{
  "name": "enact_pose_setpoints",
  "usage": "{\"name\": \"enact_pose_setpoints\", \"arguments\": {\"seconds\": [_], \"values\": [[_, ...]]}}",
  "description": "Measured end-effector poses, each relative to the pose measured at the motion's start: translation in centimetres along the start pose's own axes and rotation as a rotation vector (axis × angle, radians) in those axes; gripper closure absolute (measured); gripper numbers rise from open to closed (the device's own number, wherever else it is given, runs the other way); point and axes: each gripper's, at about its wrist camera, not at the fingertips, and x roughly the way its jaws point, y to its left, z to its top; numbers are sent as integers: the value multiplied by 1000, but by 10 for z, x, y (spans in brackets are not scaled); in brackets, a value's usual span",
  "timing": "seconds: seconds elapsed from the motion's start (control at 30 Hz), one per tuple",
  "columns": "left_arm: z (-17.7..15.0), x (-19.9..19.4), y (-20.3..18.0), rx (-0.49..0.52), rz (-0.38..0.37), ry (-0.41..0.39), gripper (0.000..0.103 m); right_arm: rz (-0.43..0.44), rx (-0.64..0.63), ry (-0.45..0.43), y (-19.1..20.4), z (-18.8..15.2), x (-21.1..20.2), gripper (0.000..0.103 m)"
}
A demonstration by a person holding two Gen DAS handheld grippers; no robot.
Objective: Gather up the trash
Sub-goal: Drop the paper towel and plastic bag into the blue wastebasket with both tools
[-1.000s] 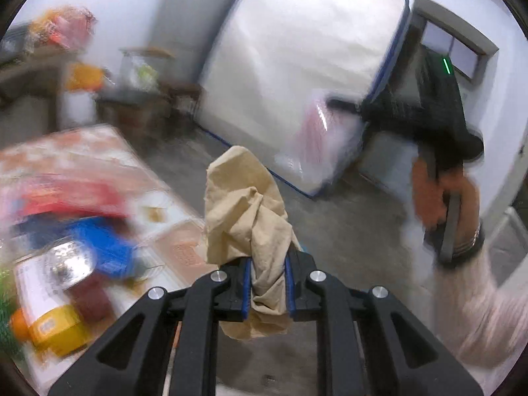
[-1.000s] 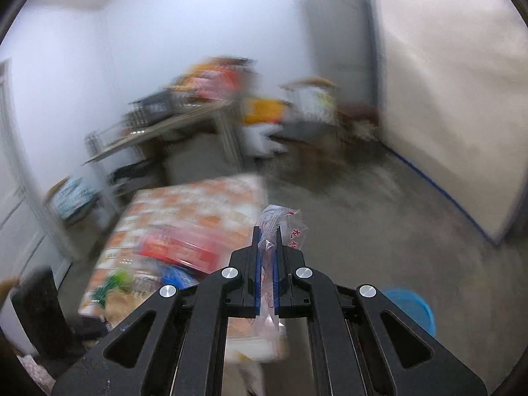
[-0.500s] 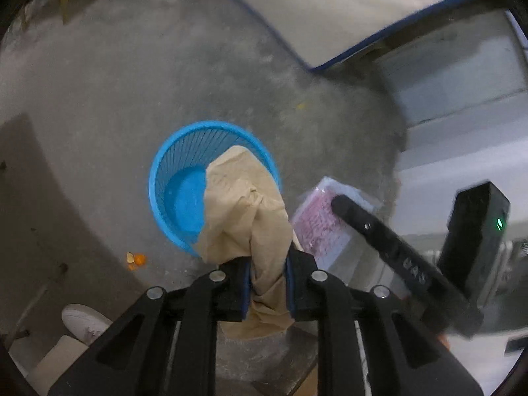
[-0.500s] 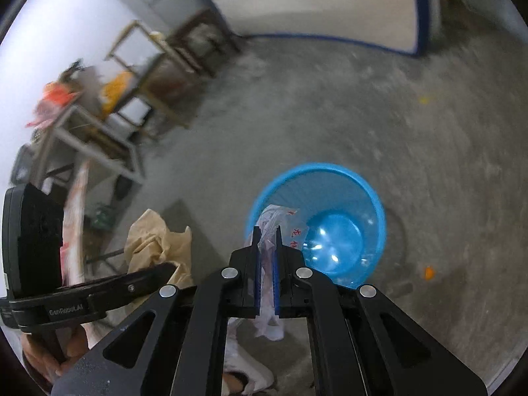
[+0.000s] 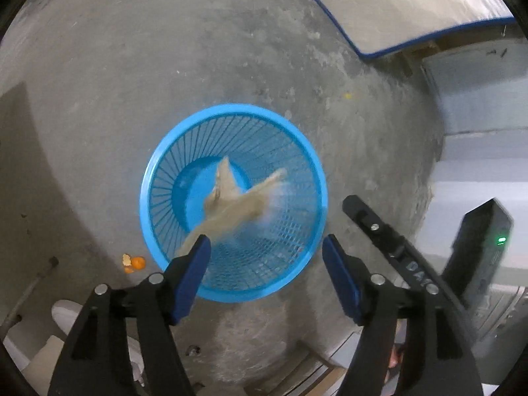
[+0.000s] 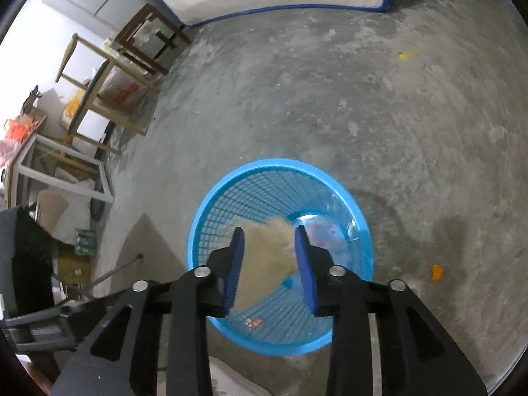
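A blue mesh trash basket (image 5: 310, 165) stands on the concrete floor below both grippers; it also shows in the right wrist view (image 6: 359, 217). A crumpled tan paper (image 5: 237, 204) is blurred inside the basket, falling; in the right wrist view the tan paper (image 6: 267, 247) shows between the fingers. A clear plastic wrapper with red print (image 6: 326, 234) lies in the basket's bottom. My left gripper (image 5: 265, 247) is open and empty above the basket's near rim. My right gripper (image 6: 269, 234) is open and empty above the basket. The right gripper's body (image 5: 396, 247) shows in the left wrist view.
Orange peel bits lie on the floor beside the basket (image 5: 135, 262) (image 6: 435, 272). A mattress (image 5: 412, 3) leans on the wall. Wooden stools and tables (image 6: 109, 66) stand at the left. A white shoe (image 5: 66, 313) is at the bottom left.
Both grippers have opened over the basket. The tan paper left the left gripper and the plastic wrapper left the right gripper; both dropped into the basket.
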Motion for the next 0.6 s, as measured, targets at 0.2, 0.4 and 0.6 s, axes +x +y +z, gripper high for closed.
{"name": "enact_pose_setpoints", "arguments": {"seconds": [0.2, 0.4, 0.6], "values": [[-4, -26, -6, 0, -39, -46, 34, 10, -2, -38, -5, 1, -3, 66], [-37, -98, -31, 89, -118, -142, 34, 59, -37, -130, 0, -15, -43, 61], [-128, -214, -53, 243, -180, -335, 25, 106, -143, -220, 31, -59, -111, 37]]}}
